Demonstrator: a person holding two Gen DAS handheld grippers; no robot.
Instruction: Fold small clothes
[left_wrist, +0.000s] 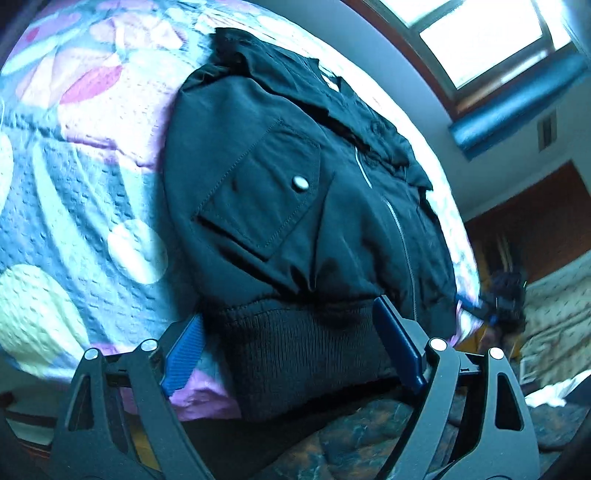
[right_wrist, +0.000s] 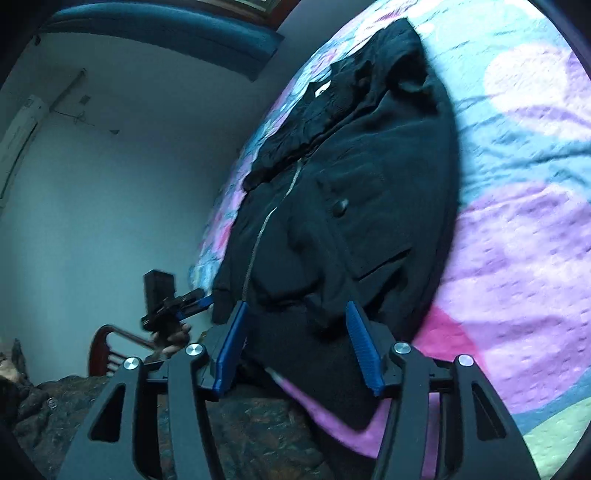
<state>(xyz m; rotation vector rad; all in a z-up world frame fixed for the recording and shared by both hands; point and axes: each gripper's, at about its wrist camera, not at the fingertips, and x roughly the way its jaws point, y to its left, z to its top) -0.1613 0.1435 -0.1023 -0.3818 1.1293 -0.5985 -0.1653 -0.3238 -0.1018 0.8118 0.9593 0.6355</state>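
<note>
Black, zipped and lying flat, the jacket (left_wrist: 295, 192) rests on the floral quilt (left_wrist: 74, 184), its ribbed hem (left_wrist: 303, 347) hanging just over the bed's near edge. Your left gripper (left_wrist: 291, 336) has its fingers spread wide to either side of that hem, the blue pads (left_wrist: 395, 343) not pressing the knit. Your right gripper (right_wrist: 295, 343) is likewise released, its fingers parted around the hem's other end with no cloth pinched. A flap pocket (left_wrist: 266, 188) with a pale snap (left_wrist: 300, 182) faces up beside the zip (left_wrist: 399, 225). A small white tag shows near the collar (right_wrist: 321, 88), but you cannot read any writing on it.
</note>
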